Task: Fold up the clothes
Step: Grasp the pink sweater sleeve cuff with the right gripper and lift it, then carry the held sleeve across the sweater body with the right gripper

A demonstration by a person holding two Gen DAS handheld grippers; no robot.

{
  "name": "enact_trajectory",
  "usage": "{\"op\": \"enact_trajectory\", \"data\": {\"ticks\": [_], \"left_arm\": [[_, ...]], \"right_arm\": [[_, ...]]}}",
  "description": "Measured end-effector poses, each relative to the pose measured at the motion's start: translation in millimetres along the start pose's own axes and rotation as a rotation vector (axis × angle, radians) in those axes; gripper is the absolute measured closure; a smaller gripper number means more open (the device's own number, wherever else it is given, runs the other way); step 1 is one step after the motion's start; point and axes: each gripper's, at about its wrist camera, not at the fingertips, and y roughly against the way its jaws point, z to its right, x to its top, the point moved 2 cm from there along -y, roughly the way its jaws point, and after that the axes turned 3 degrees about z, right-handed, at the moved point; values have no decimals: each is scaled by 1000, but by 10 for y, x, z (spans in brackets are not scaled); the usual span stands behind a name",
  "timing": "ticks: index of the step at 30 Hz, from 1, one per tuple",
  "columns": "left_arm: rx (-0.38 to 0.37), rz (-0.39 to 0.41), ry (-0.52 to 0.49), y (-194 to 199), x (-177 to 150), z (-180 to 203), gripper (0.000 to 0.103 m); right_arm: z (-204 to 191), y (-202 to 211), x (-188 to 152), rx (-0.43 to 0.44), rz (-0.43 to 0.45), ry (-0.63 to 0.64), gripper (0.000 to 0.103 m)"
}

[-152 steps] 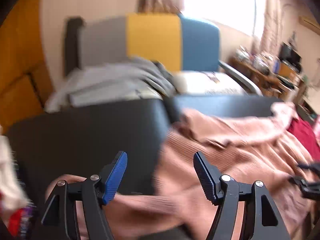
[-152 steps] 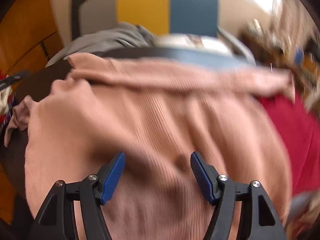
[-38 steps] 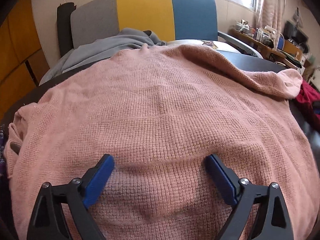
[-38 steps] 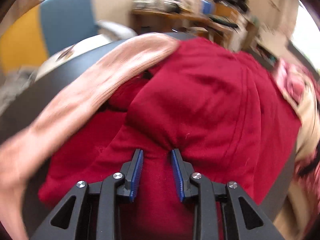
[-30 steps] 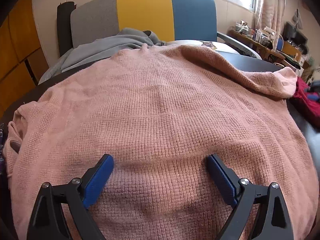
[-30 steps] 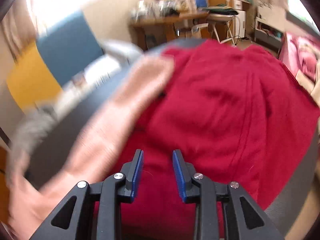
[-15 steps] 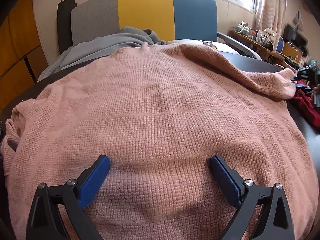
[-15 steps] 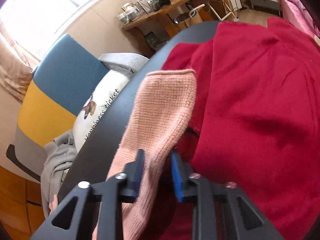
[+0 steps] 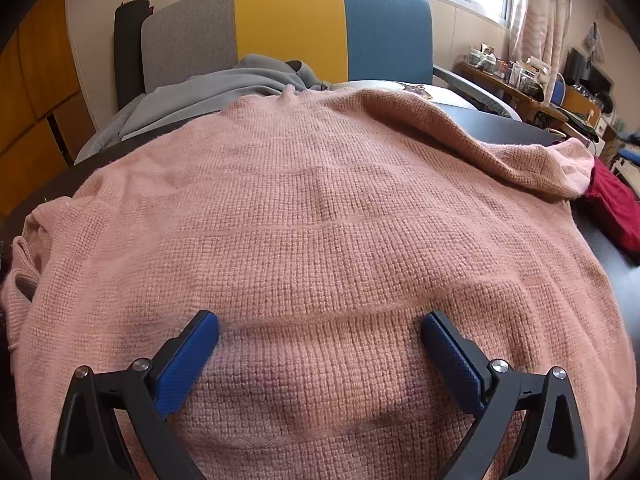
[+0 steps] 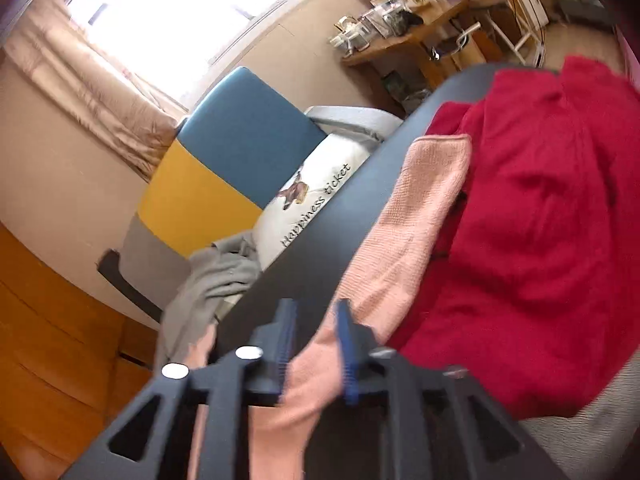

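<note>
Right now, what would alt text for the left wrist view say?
A pink knitted sweater lies spread over a dark table, with the wide-open blue-tipped left tongs pressing on it. Behind stands a grey, yellow and blue chair.

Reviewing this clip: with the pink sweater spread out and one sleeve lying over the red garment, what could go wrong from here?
1. The sleeve lies on the red garment; pulling it could drag that along.
2. The right gripper has sleeve fabric between its jaws, which have just been opening; the picture is blurred, so the sleeve may slip out.
3. The left gripper is wide open over the sweater, pinning nothing, so the sweater's body may shift.
</note>
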Motion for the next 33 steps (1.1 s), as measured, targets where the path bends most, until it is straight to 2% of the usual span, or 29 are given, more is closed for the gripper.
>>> {"op": "enact_trajectory", "data": {"ticks": [3, 7, 12, 17, 20, 21, 24, 26, 27, 29, 33], "left_arm": [[-4, 5, 1, 17, -21, -9, 0], [-7, 6, 4, 11, -17, -18, 0], [-8, 6, 5, -5, -8, -19, 0], [-12, 6, 7, -11, -12, -14, 0], [-13, 6, 8, -16, -13, -19, 0], [-13, 6, 8, -17, -14, -21, 0], [-13, 7, 8, -21, -16, -26, 0], [-13, 7, 8, -21, -16, -25, 0], [-12, 7, 8, -20, -17, -24, 0], [-11, 7, 9, -17, -18, -21, 0], [-12, 8, 9, -19, -17, -27, 0]], "right_arm": [[39, 22, 64, -135, 0, 43, 76], [276, -226, 276, -214, 9, -10, 76], [643, -681, 503, -258, 13, -114, 75], [833, -890, 603, -207, 54, -185, 75], [1074, -1083, 527, -174, -3, -322, 75], [1135, -1108, 505, -138, 9, -356, 77], [1141, -1075, 492, -109, 28, -339, 77], [1119, -1083, 512, -148, -2, -304, 90], [1122, -1053, 524, -166, 15, -311, 97], [1042, -981, 551, -191, 63, -285, 98], [632, -783, 542, -189, 95, -128, 98]]}}
